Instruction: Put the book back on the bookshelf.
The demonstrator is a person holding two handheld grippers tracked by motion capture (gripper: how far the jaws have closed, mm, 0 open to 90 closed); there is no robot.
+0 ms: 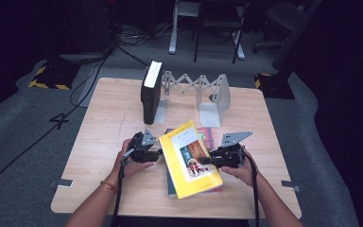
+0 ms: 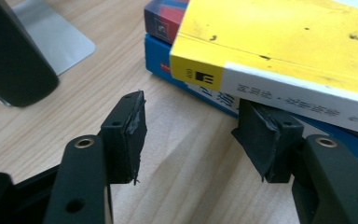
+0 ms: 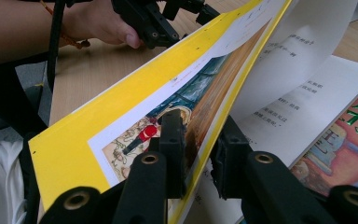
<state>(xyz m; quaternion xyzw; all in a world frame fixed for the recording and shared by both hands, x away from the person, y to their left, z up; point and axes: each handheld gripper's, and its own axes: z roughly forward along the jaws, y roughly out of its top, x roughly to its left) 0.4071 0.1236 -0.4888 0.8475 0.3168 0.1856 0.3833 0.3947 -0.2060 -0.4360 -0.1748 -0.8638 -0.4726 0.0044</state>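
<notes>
A yellow book (image 1: 189,161) lies on top of a small stack at the middle of the table. My right gripper (image 1: 205,161) comes in from its right side. In the right gripper view it (image 3: 200,144) is shut on the yellow front cover (image 3: 121,102), which is lifted off the white pages (image 3: 303,107). My left gripper (image 1: 158,152) sits at the book's spine side. In the left gripper view its jaws (image 2: 198,133) stand open over bare wood. One pad (image 2: 265,140) is tucked under the yellow book's spine edge (image 2: 279,42), and the other pad (image 2: 130,126) is free.
Under the yellow book lie a blue book (image 2: 168,65) and a red-and-dark book (image 1: 207,135). A black book (image 1: 150,92) stands upright in a metal expanding bookend (image 1: 212,99) at the back of the wooden table (image 1: 108,123). Chairs and cables lie beyond the table.
</notes>
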